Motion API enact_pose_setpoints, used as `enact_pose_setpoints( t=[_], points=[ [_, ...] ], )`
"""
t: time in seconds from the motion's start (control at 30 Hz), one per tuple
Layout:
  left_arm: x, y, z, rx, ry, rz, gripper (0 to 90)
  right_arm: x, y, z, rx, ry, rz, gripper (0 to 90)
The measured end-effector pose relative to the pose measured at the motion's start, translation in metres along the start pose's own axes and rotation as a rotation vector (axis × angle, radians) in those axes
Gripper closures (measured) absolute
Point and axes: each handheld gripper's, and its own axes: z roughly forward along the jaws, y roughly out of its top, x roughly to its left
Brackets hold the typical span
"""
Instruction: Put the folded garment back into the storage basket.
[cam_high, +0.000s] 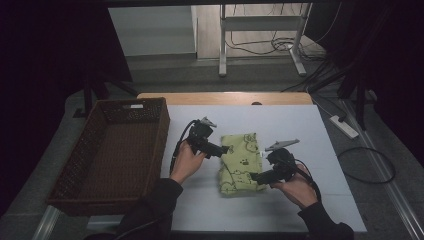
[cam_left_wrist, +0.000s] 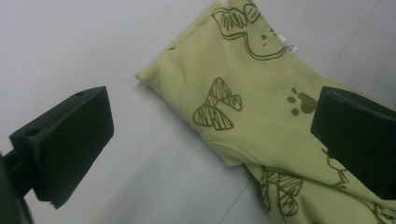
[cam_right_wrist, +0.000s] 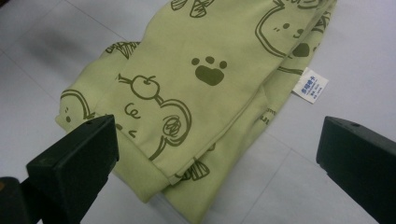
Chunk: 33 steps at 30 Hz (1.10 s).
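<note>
1. You had the green cloth (cam_high: 240, 162) lying folded on the white table cover (cam_high: 300, 125), about midway between your two hands, with the wicker basket (cam_high: 100, 165) standing empty at the table's left side, well apart from the cloth.

2. Your left gripper (cam_high: 224, 149) sat at the cloth's left edge near its far end. In the left gripper view its jaws stood wide apart with nothing between them: one over bare cover, the other over the cloth (cam_left_wrist: 243, 88).

3. Your right gripper (cam_high: 256, 176) pointed at the cloth's near right edge. In the right gripper view its jaws were likewise spread wide and held nothing, straddling the folded layers (cam_right_wrist: 196, 79); the small white label (cam_right_wrist: 310, 85) stuck out from the cloth's side.

4. Judging by how things lay, the folding looked largely done: the cloth was a compact stack of layers, though the edges at the near corner did not line up neatly.

5. What seemed left, as I judged it, was either one more fold or tidying, then grasping the bundle and moving it into the basket. Neither gripper had taken hold yet, and nothing lay in the basket.
</note>
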Motion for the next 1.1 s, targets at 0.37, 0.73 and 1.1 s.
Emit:
enact_pose_setpoints(
  t=[0.37, 0.73, 1.1],
  points=[
    [0.007, 0.013, 0.023, 0.033, 0.014, 0.005, 0.0, -0.004, 0.007, 0.01, 0.016, -0.008, 0.011, 0.0],
    [0.017, 0.014, 0.038, 0.06, 0.036, 0.002, 0.0, -0.012, 0.01, 0.019, 0.03, -0.038, 0.036, 0.0],
    [0.026, 0.011, 0.058, 0.097, 0.064, -0.005, 0.0, -0.015, 0.006, 0.036, 0.078, -0.088, 0.021, 0.3]
  ],
)
